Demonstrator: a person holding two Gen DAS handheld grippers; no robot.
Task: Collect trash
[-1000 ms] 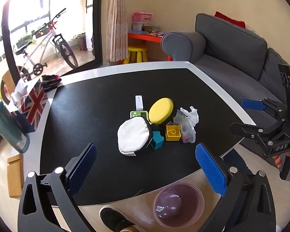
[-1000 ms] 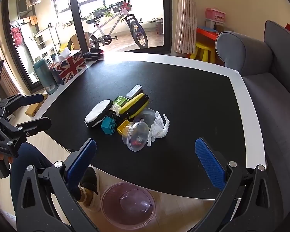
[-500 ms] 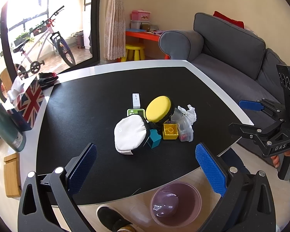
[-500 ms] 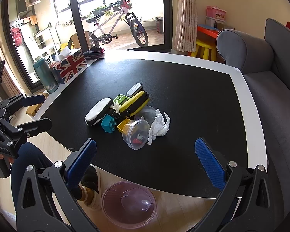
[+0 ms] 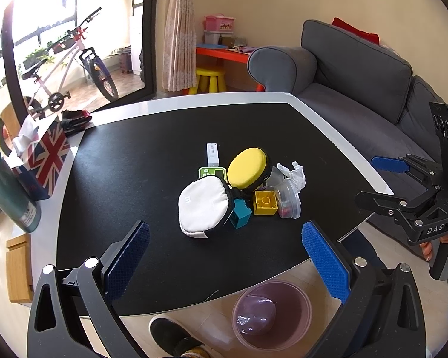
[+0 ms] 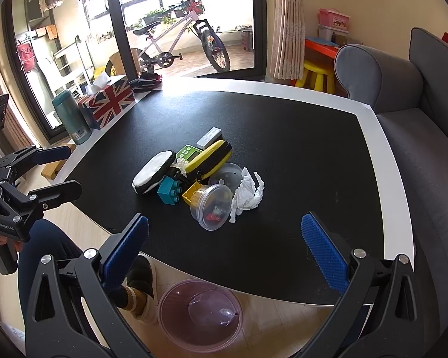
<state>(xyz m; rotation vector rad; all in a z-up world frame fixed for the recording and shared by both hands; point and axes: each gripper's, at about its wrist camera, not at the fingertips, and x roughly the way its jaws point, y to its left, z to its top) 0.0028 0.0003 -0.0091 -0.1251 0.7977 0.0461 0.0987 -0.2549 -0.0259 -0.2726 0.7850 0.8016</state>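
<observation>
Nothing grabbed yet, tissue is the first target

So, left wrist view: left gripper (image 5: 224, 249) spread wide and empty over the table's (image 5: 152, 161) near edge; crumpled tissue (image 5: 295, 173) lies mid-table beside the plastic cup (image 5: 288, 200).

Right wrist view: right gripper (image 6: 224, 243) wide open too, empty, tissue (image 6: 248, 195) straight ahead. I'd pinch only the paper, then drop it in the bin (image 6: 200, 313) on the floor below the near edge.

Left tongs (image 5: 224, 250) and right tongs (image 6: 224, 246) agape
</observation>
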